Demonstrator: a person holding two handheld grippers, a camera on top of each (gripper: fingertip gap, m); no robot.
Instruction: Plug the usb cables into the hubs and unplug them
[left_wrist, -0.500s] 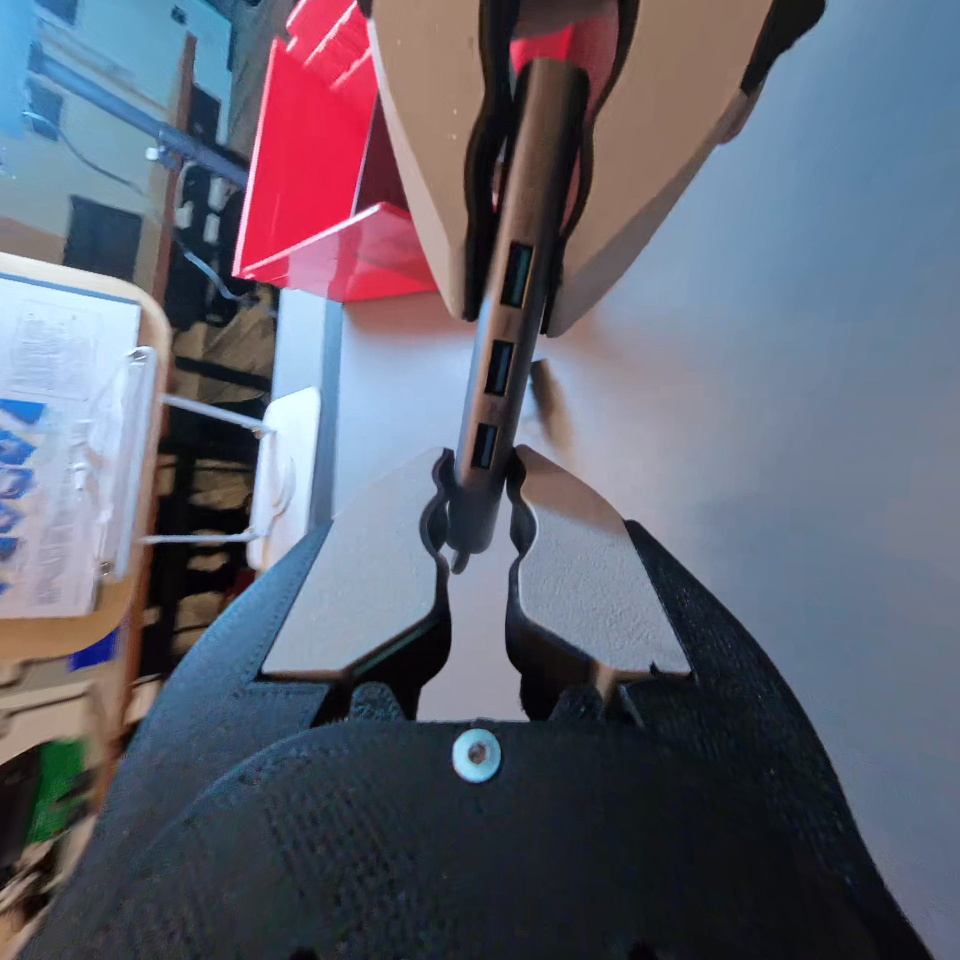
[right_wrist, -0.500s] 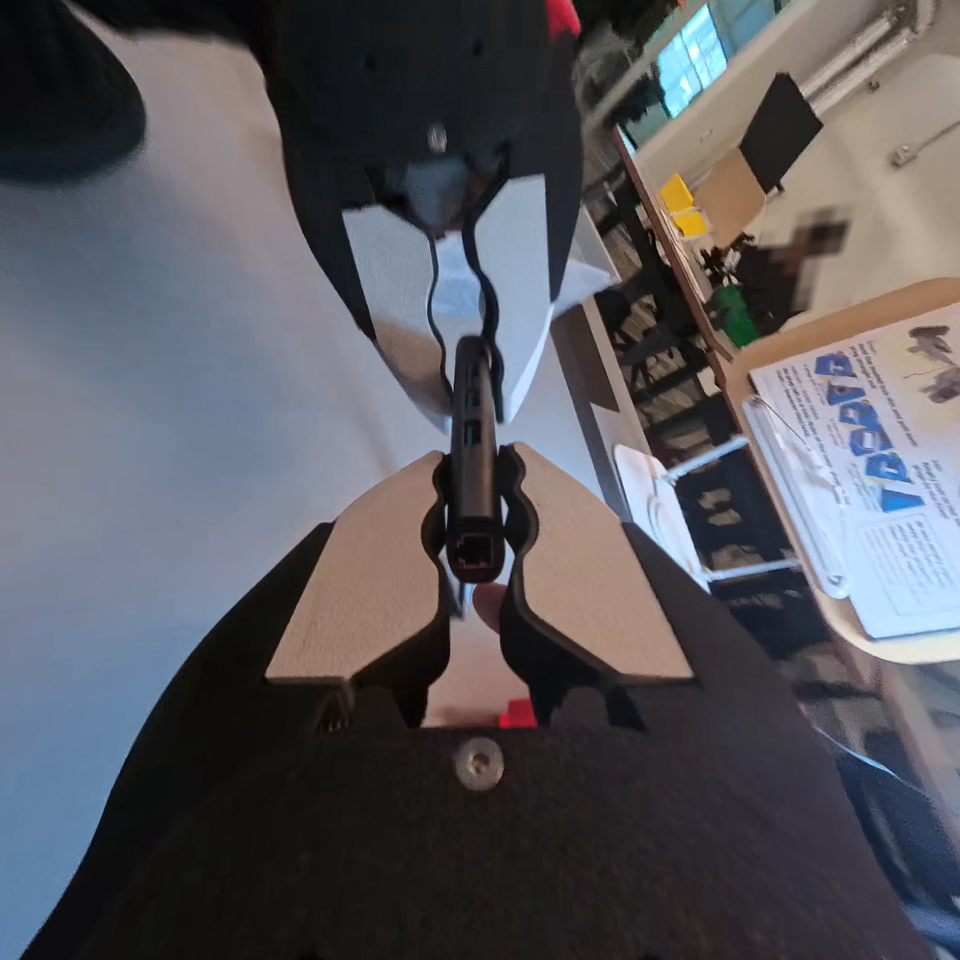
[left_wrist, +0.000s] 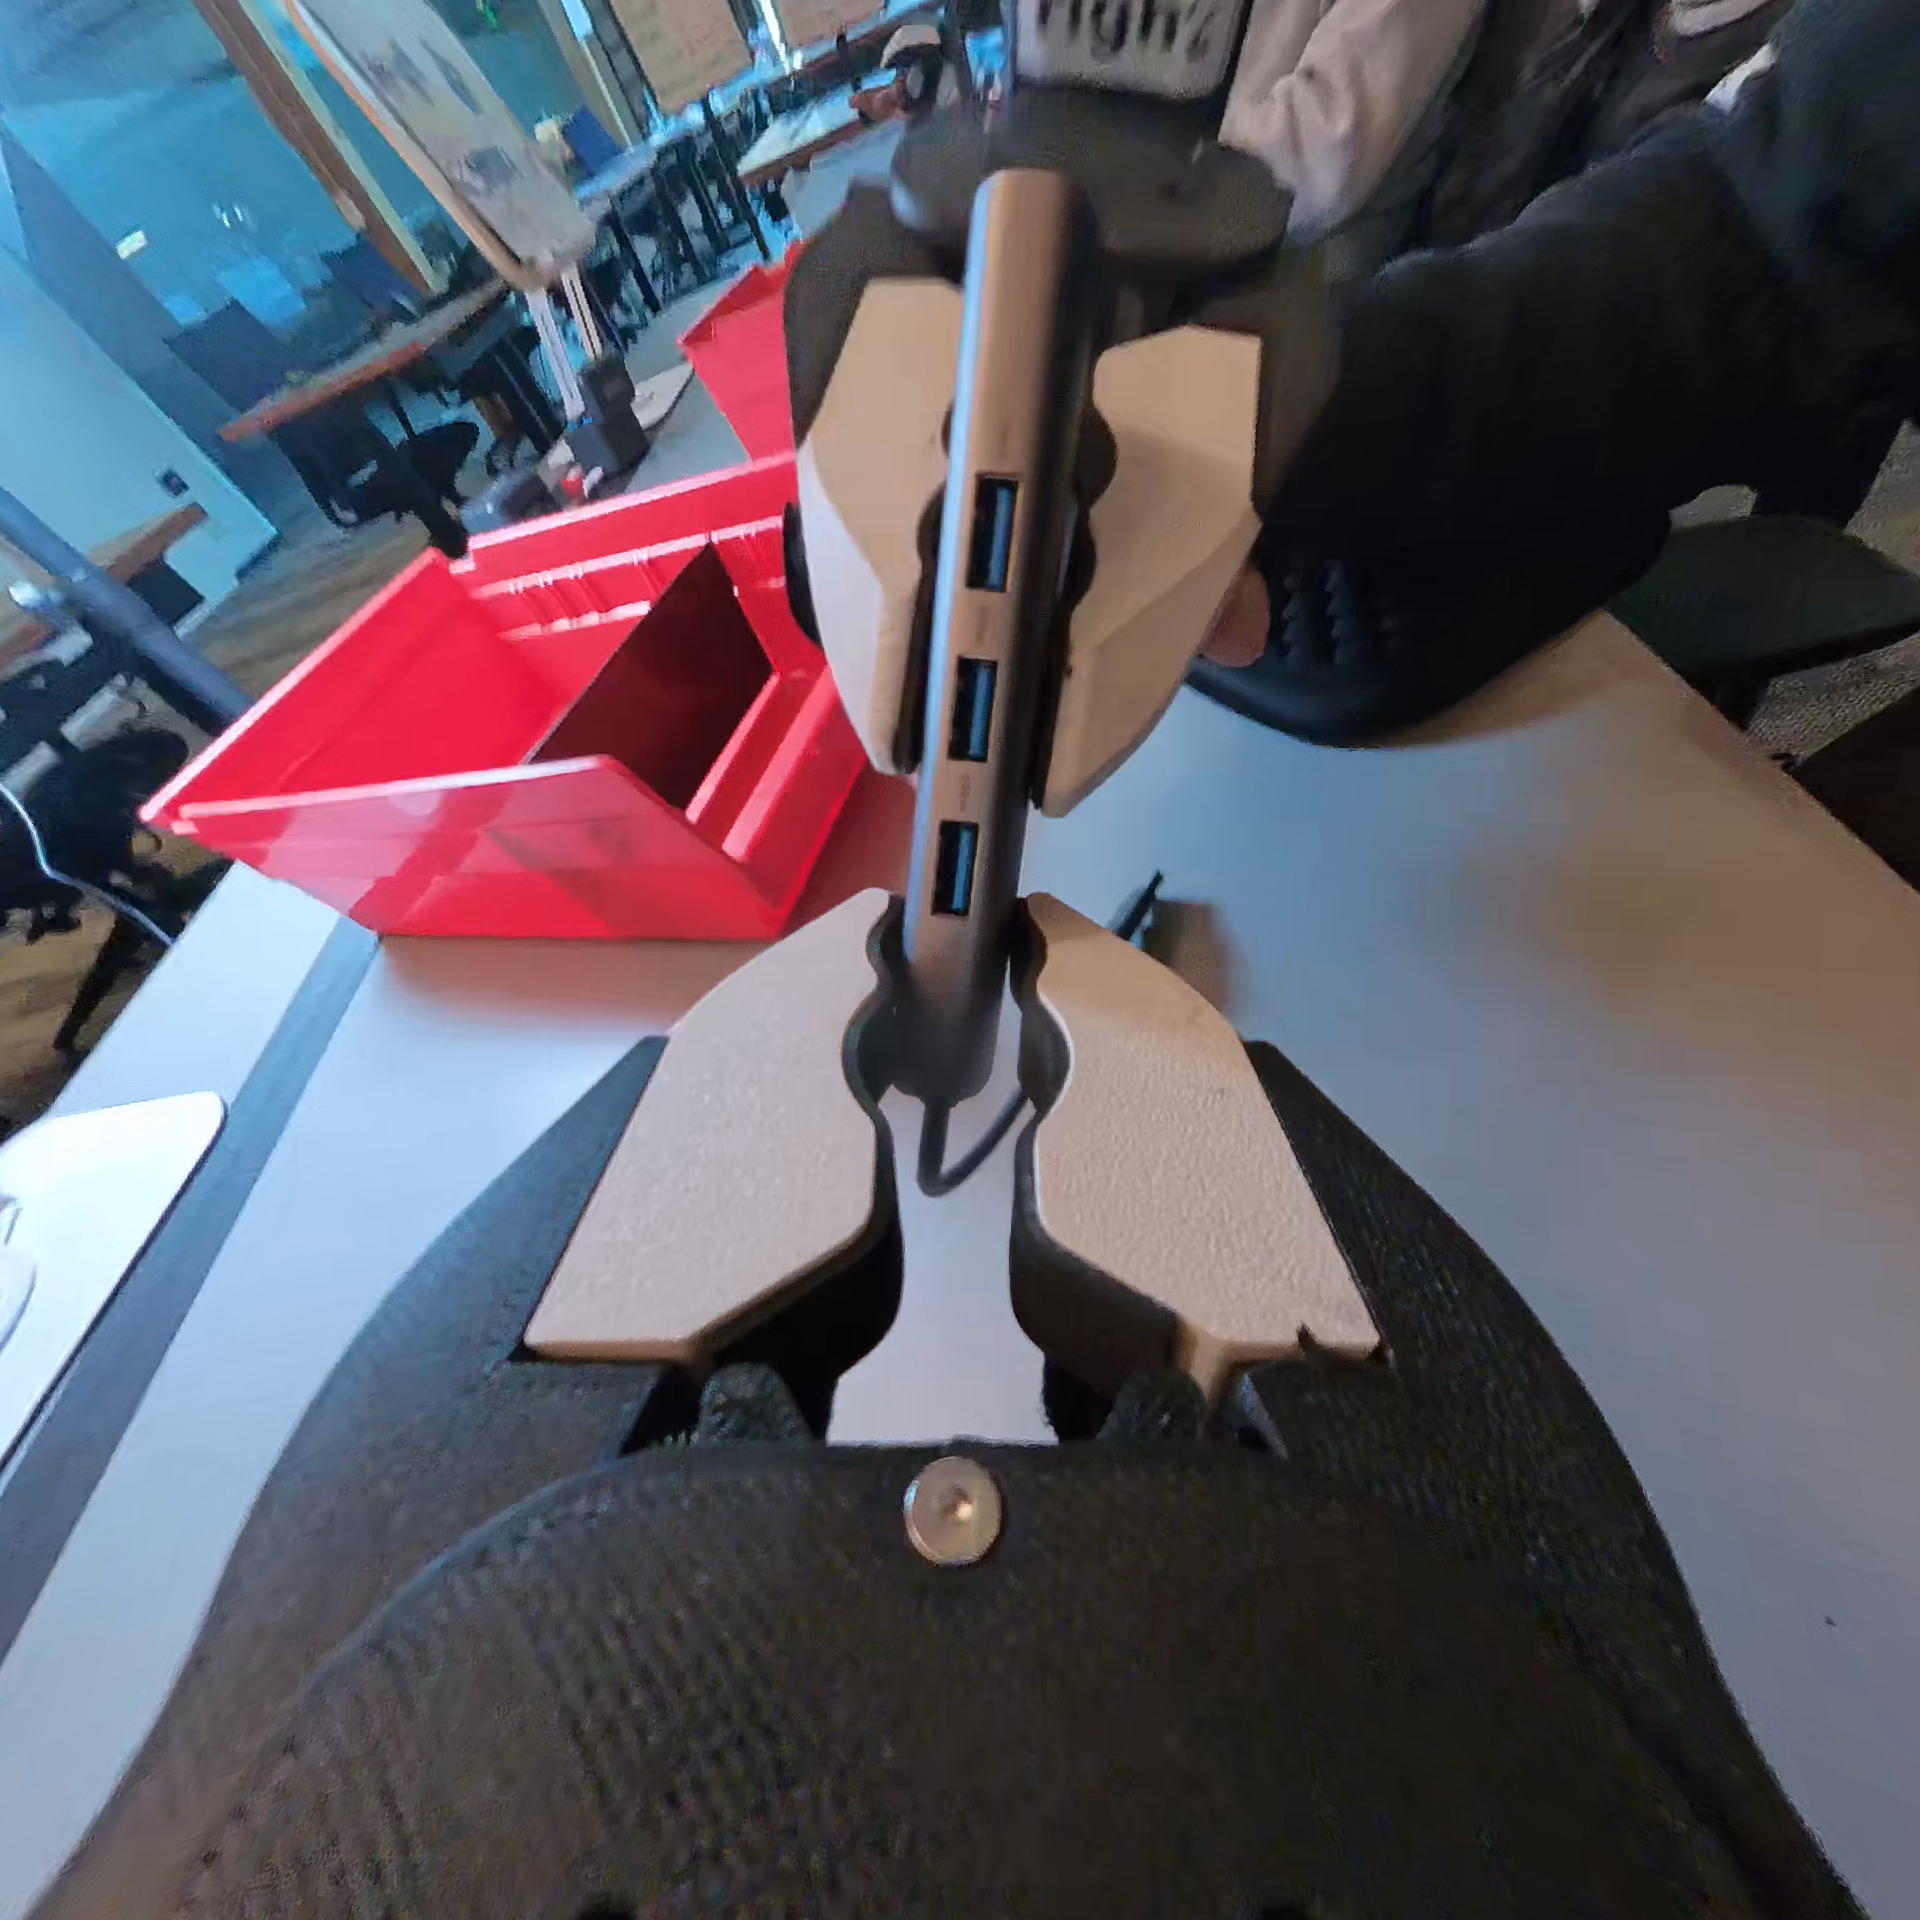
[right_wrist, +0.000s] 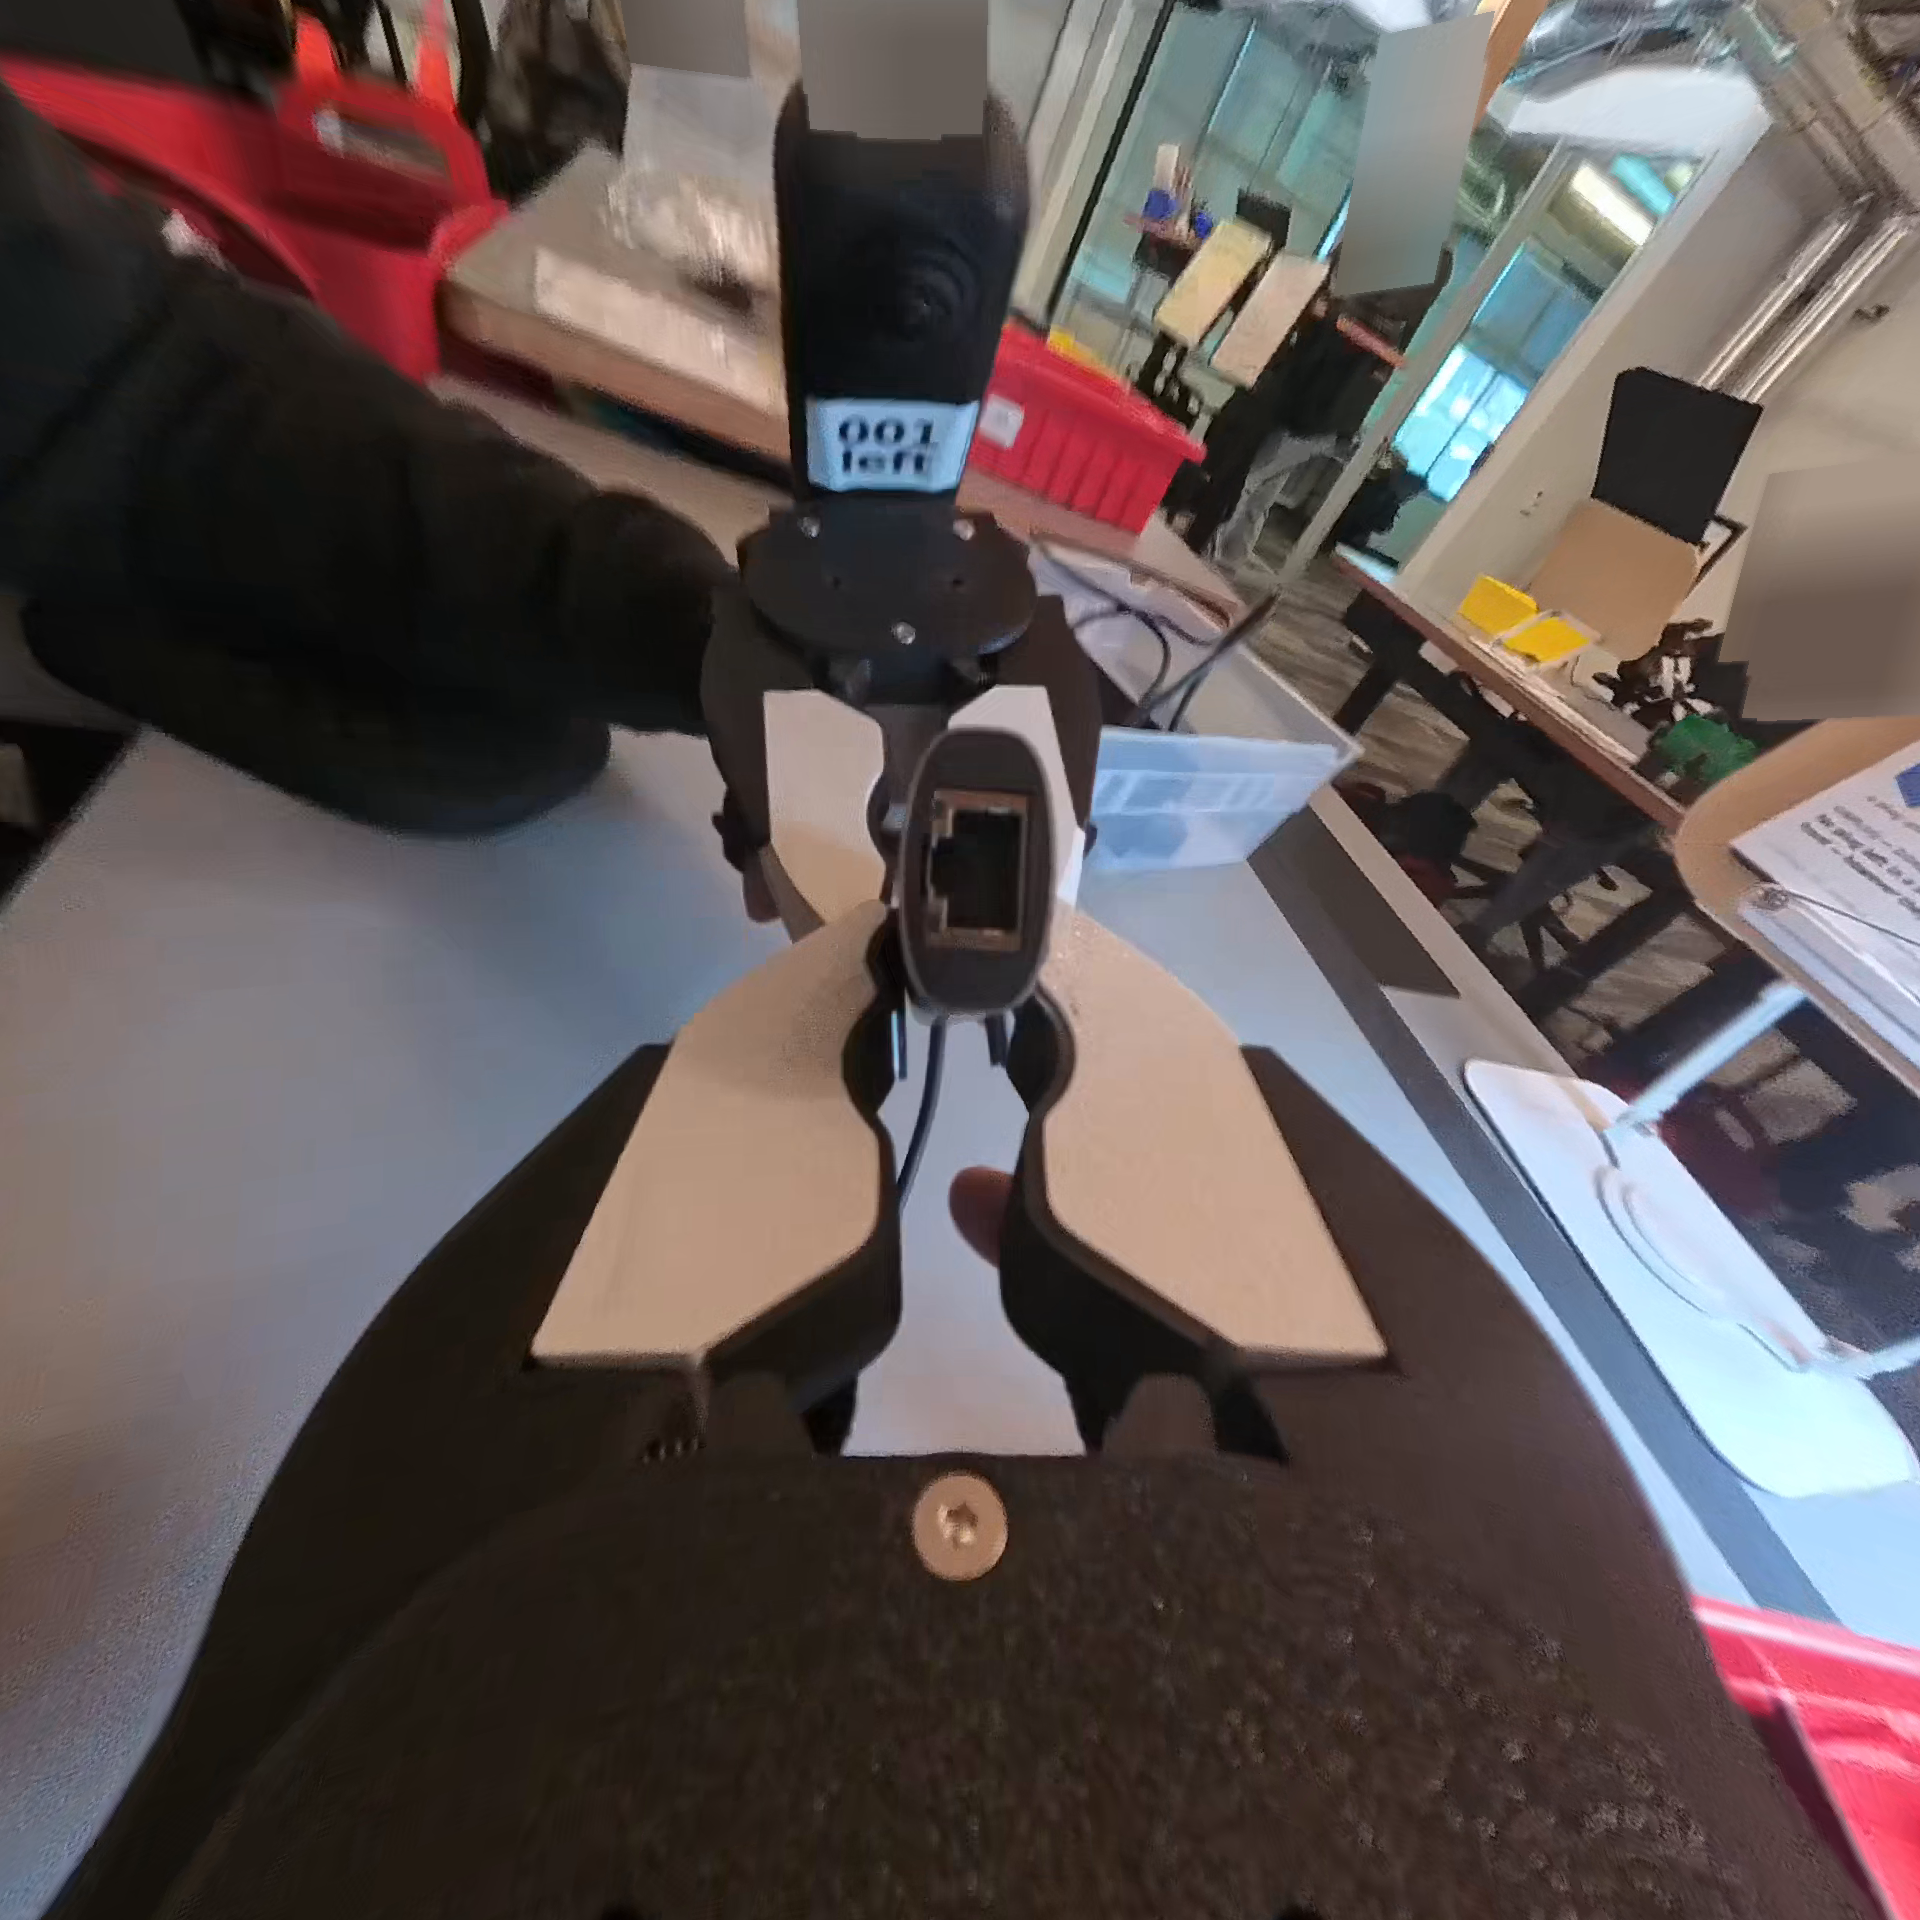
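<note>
A grey USB hub with three blue ports is held in the air between both grippers, over the white table. My left gripper is shut on the hub's cable end; a thin black cable curls out below it. My right gripper faces it and is shut on the hub's other end. In the right wrist view the hub shows end-on with a network socket, clamped in my right gripper. The left gripper's fingers show behind it. No USB plug sits in any visible port.
A red plastic bin stands on the table to the left of the hub. A white lamp base sits by the table edge. A clear plastic box is behind the left gripper. A gloved hand holds the right gripper. The tips of both grippers are at nearly the same place.
Both grippers have rolled upright from a sideways tilt, still shut on the same hub. The hub's ports stay in view and empty.
</note>
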